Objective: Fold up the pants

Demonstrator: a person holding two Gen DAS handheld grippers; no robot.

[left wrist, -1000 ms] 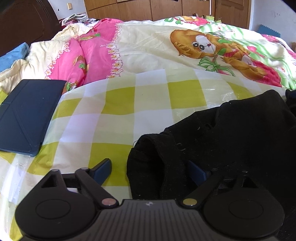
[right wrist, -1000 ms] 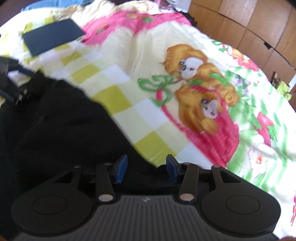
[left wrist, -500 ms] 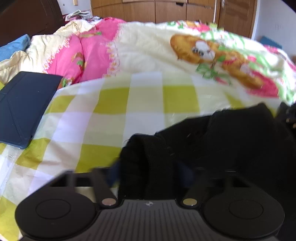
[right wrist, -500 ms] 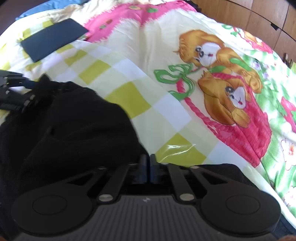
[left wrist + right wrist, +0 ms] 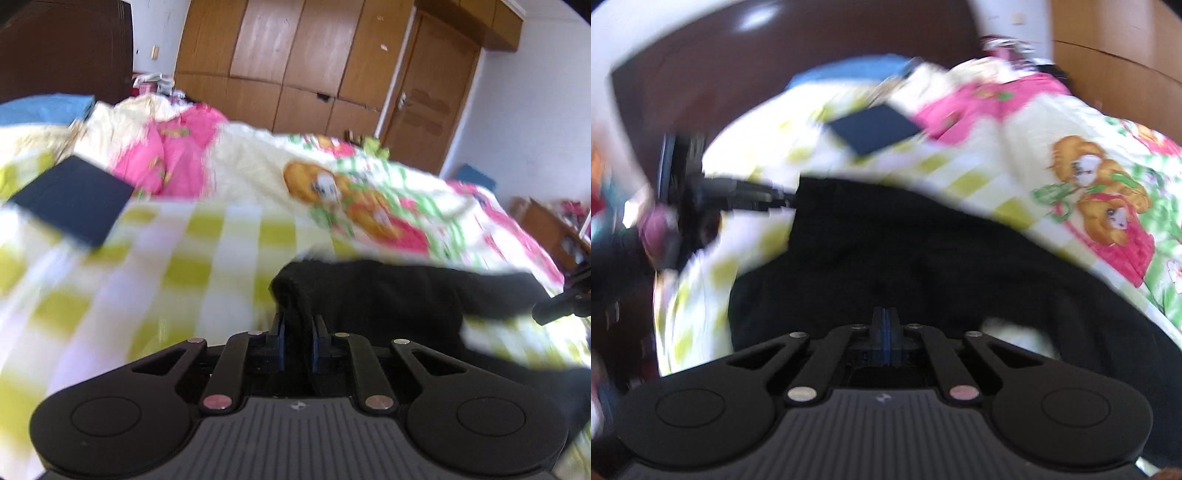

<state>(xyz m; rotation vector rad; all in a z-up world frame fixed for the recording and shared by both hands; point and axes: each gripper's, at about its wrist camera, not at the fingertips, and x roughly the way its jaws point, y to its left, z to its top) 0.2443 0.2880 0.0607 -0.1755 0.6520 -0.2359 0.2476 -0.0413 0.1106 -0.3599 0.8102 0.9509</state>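
The black pants (image 5: 388,291) hang stretched between my two grippers above the bed. My left gripper (image 5: 297,343) is shut on a bunched end of the pants, with black cloth between its blue pads. In the right wrist view the pants (image 5: 905,251) spread wide and dark in front of my right gripper (image 5: 885,328), which is shut on their near edge. The left gripper (image 5: 738,192) shows at the far left of that view, holding the other end. The right gripper (image 5: 561,306) shows at the right edge of the left wrist view. Both views are blurred.
The bed is covered by a yellow-checked sheet (image 5: 155,266) and a cartoon quilt (image 5: 351,192). A dark blue tablet case (image 5: 74,199) lies on the bed at the left. A wooden wardrobe (image 5: 314,66) and dark headboard (image 5: 701,81) stand behind.
Both grippers closed on the pants and lifted them off the bed. Both views tilted upward, so the wardrobe and headboard came into sight.
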